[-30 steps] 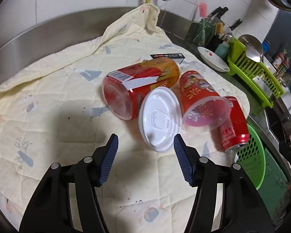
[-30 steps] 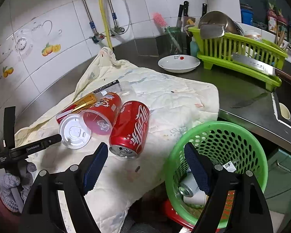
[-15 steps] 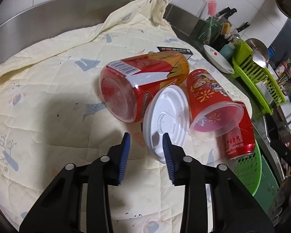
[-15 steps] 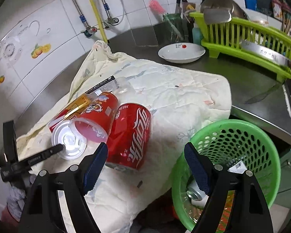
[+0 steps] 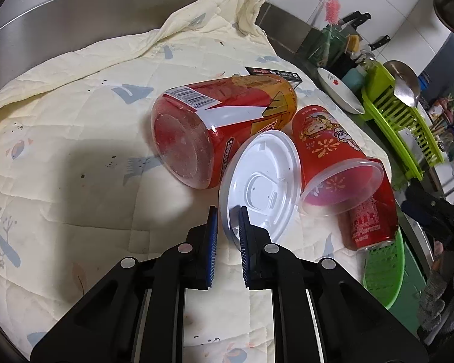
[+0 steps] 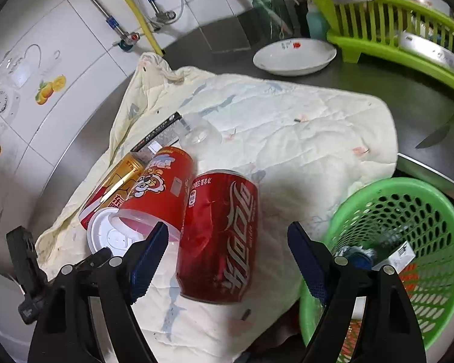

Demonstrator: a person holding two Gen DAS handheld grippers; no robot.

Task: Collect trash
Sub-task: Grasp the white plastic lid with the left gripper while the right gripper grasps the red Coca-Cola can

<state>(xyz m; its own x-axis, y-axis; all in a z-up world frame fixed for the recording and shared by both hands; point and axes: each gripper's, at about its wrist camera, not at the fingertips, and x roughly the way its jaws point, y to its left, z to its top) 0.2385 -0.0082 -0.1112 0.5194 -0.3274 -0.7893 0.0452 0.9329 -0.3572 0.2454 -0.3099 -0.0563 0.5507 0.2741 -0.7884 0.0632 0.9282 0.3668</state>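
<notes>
Left wrist view: the left gripper (image 5: 227, 220) has narrowed from wide apart a second ago to a thin gap, its blue pads either side of the near rim of the white lid (image 5: 258, 186); it looks to be pinching that rim, though actual contact is hard to confirm.
Lid position: tilted on edge on the quilted cloth (image 5: 60, 157), leaning against the red-and-gold can (image 5: 221, 127) and touching the red plastic cup (image 5: 333, 163).
Meaning for the task: judged, the lid is the first piece being taken; a lift toward the green basket (image 6: 408, 233) would follow.
Right gripper (image 6: 227, 257): spread wide, holding nothing, now closer over the cola can (image 6: 221, 236) than before.
Hidden or unclear: the cola can is mostly covered by the cup in the left view; the basket's contents are blurred and partly blocked by the right finger; a black packet (image 6: 160, 133) lies half under the cans.
</notes>
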